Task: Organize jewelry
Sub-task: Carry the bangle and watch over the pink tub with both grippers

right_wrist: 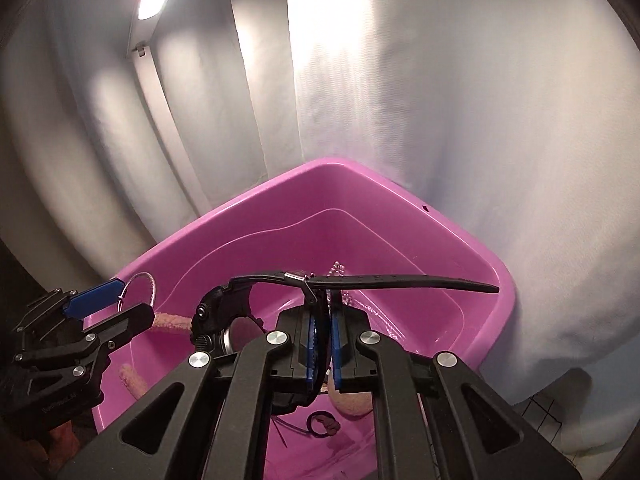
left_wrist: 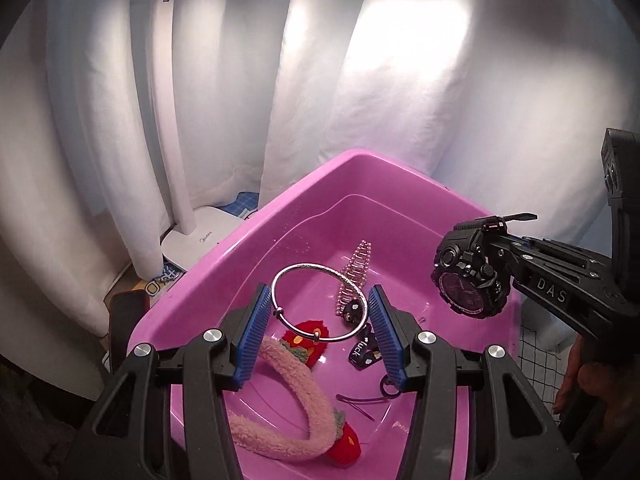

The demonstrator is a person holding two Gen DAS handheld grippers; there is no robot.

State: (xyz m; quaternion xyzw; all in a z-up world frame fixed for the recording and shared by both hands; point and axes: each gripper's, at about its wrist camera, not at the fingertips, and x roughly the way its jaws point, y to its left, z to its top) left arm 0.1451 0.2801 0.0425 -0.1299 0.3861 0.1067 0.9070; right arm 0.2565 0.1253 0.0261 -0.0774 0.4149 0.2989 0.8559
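**Ana:** Above the pink plastic tub (left_wrist: 240,240), both tools hang loaded. The left gripper (left_wrist: 318,322) has its blue pads (left_wrist: 252,340) spread about halfway, and the thin silver bangle (left_wrist: 318,306) sits clamped between them, its ring standing at twelve o'clock from the tips.

**Ben:** And the right gripper (right_wrist: 323,344)?

**Ana:** Clenched almost fully on the strap of the chunky black wristwatch (left_wrist: 472,276). In the left view the watch hangs at three o'clock, over the tub's right rim; in the right view its long strap runs across at twelve o'clock of the jaws, with the case hanging at nine o'clock.

**Ben:** How far along does the sorting look?

**Ana:** Well under way, judging from the contents. Already lying on the tub floor are a fluffy pink headband (left_wrist: 280,408) with red knitted decorations (left_wrist: 306,338), a string of pale pink beads (left_wrist: 354,276) towards the far corner, a small black printed hair clip (left_wrist: 362,350), a dark hair tie (left_wrist: 388,390) and a thin dark hairpin (left_wrist: 360,402).

**Ben:** So what is left?

**Ana:** Neither held piece is down yet; both are above the floor of the tub. Each probably needs lowering and letting go. Whether more jewellery waits outside the tub cannot be told, since neither view shows the surrounding table.
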